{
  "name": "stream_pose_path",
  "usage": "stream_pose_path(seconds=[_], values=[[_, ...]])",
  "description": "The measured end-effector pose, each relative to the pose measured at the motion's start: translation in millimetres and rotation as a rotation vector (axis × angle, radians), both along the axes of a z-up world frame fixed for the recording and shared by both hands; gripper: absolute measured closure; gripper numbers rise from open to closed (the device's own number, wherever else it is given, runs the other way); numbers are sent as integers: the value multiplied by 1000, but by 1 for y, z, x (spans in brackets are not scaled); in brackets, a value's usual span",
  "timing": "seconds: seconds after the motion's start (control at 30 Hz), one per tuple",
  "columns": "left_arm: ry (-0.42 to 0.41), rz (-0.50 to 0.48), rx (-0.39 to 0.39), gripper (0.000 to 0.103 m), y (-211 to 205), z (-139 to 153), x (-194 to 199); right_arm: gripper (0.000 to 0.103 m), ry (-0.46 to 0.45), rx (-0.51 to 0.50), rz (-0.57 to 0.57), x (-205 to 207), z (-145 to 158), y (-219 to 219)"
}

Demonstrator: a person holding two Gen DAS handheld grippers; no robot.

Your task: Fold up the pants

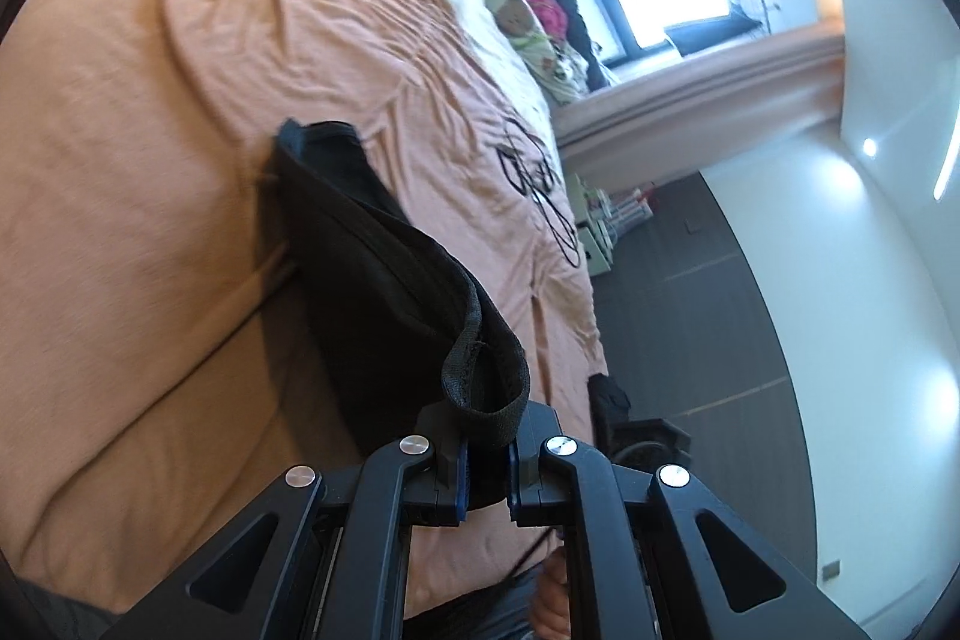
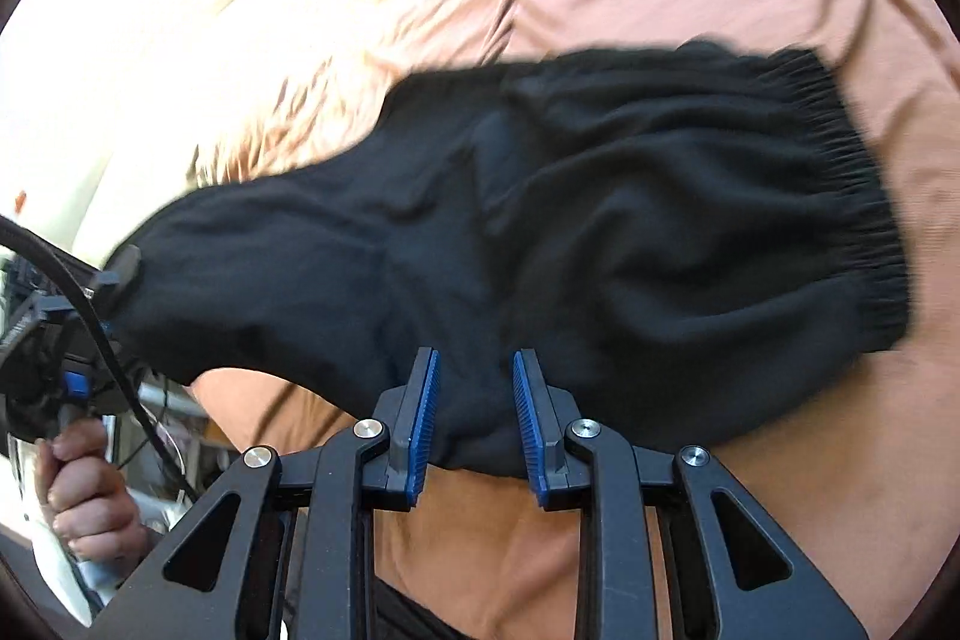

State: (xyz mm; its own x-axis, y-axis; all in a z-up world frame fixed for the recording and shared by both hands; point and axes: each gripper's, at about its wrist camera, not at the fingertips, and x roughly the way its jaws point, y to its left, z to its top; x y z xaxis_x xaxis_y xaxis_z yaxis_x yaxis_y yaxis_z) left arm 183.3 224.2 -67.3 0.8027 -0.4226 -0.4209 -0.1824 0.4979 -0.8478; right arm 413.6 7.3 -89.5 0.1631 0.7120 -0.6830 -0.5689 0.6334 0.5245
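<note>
I see black pants lying on the bed, which has an orange cover. My left hand-held gripper pinches the end of one pant leg, and a hem loop sticks up between its blue pads. The leg hangs up off the bed toward 11 o'clock. My right hand-held gripper is spread, with a bunched bit of the pants between its fingers. The stretchy waistband sits at 2 o'clock. A person's hand holds the left gripper at 8 o'clock.
</note>
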Motion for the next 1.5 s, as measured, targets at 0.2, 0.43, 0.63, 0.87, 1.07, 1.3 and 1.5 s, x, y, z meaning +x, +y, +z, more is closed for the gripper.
stream_pose_path(seconds=[0.2, 0.43, 0.63, 0.87, 1.07, 1.3, 1.5], values=[[-18, -86, 27, 94, -25, 10, 28, 68, -10, 61, -84, 10, 20, -49], [-10, -200, 45, 94, -64, 10, 67, 59, -9, 109, -165, 15, 26, -96], [10, -301, 52, 94, -104, 4, 96, 59, 2, 133, -227, -4, 23, -129], [48, -414, 56, 94, -151, -14, 118, 59, 27, 157, -308, -15, 20, -181], [106, -484, 60, 94, -187, -39, 128, 59, 47, 175, -362, -22, 19, -214], [207, -524, 85, 73, -209, -62, 141, 59, 72, 185, -366, -24, 16, -227], [169, -487, 78, 27, -191, -52, 126, 38, 86, 206, -347, -16, 11, -216]])
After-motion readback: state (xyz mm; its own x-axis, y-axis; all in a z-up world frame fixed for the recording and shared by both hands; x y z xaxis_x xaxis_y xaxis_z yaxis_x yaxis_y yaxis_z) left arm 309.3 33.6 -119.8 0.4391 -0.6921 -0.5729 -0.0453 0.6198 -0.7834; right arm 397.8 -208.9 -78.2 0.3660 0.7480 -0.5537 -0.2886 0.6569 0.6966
